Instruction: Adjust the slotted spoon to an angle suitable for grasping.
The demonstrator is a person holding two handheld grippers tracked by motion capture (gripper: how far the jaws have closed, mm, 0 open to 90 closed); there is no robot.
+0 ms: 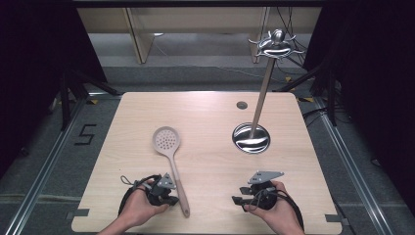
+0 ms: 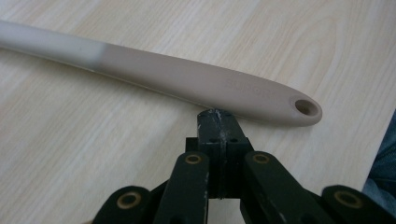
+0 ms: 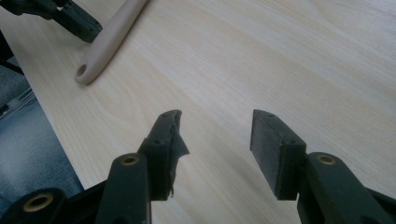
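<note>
Beige silicone skimmer [image 1: 170,161] lies on the table [image 1: 205,117], handle end near the front edge; the left gripper [image 2: 217,116], jaws shut and empty, noses up to that handle. Step appears to be the approach: jaws must part before gripping. Right gripper [image 3: 215,133] hovers apart, partly open, with clear tabletop ahead.

Both hands come in from the bottom of the high view, low over the near table edge, well apart. Left gripper [image 1: 169,198], gripped in the left hand [image 1: 139,208], has its jaws pressed fully together, nothing between them. Right gripper [image 1: 240,200], in the right hand [image 1: 274,208], points left with its jaws apart, gap empty.
</note>
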